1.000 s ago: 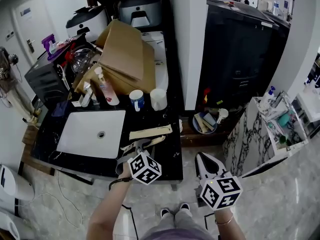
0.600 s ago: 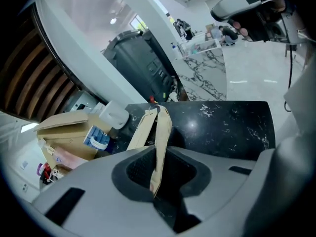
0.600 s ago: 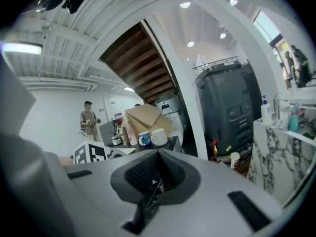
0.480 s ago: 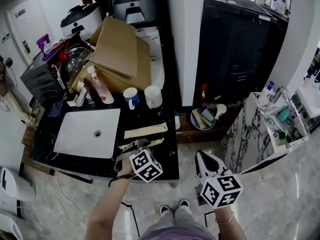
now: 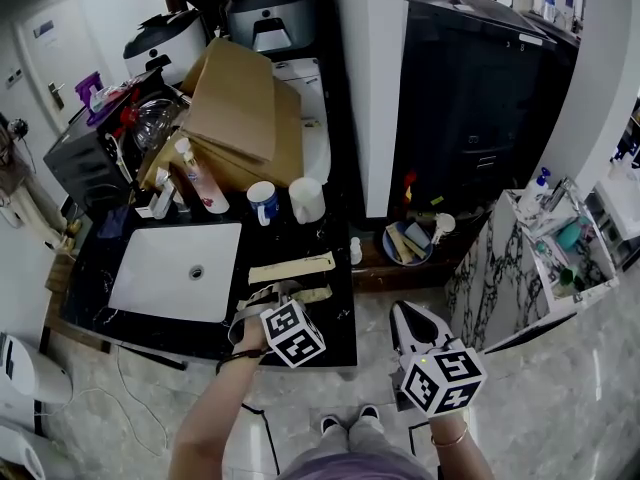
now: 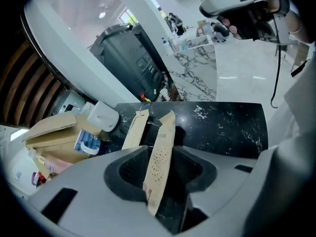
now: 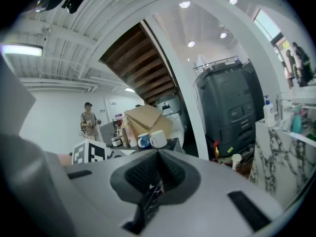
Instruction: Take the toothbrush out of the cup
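Note:
A paper-wrapped toothbrush [image 5: 305, 295] lies on the black counter [image 5: 342, 320] near its front edge. My left gripper [image 5: 272, 296] is over its near end. In the left gripper view the packet [image 6: 164, 132] runs between the jaws of that gripper [image 6: 162, 157]. The jaws have just been opening and there is a gap on each side. A second packet [image 5: 291, 267] lies just beyond. A blue-and-white mug [image 5: 264, 201] and a white cup [image 5: 307, 199] stand at the back of the counter. My right gripper [image 5: 410, 326] hangs over the floor to the right, shut and empty.
A white sink [image 5: 180, 270] is set in the counter's left half. Cardboard boxes [image 5: 240, 108] and bottles [image 5: 200, 178] crowd the back. A dark cabinet [image 5: 470, 88] and a marble shelf unit [image 5: 500, 258] stand to the right. A bowl of items [image 5: 410, 243] sits on the floor.
My left gripper has sunk a little toward the counter and its jaws have spread. The packet now rests on the counter. The right gripper has stayed put.

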The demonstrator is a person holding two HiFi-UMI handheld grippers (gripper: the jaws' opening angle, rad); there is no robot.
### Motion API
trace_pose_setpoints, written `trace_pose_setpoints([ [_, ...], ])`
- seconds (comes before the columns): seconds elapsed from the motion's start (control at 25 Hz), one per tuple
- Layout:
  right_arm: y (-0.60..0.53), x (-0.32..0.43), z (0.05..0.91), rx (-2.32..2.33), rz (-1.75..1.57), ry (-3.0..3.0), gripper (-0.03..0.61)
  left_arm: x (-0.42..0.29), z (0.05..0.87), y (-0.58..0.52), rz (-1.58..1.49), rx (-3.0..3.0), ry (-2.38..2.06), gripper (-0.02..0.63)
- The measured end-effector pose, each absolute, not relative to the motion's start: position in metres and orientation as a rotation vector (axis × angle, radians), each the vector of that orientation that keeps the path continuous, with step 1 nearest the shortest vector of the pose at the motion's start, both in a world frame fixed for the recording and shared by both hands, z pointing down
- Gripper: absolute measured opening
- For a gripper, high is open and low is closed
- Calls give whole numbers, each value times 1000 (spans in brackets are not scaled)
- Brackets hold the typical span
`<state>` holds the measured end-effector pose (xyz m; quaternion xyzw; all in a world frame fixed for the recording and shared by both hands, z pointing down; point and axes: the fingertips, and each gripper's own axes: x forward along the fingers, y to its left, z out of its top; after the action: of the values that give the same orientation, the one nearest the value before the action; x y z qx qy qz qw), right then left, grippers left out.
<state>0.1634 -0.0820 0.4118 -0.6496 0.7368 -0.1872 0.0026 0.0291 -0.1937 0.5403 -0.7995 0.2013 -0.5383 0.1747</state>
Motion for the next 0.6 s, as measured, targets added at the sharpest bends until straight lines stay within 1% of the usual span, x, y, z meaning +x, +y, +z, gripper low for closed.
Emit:
trace_pose_setpoints([
  [0.16,-86,160,412,-2023,-591,2327,3,31,535,-184,-1501,-2368,561,170],
  [0.4,-94,150,414,-1989,-592,2374,2,24,519,-174,-1393,-2530,651,172],
  [0.6,-103,130,413,-1936,-593,2442,2,6,500,-177,-1228,-2663,862,144],
])
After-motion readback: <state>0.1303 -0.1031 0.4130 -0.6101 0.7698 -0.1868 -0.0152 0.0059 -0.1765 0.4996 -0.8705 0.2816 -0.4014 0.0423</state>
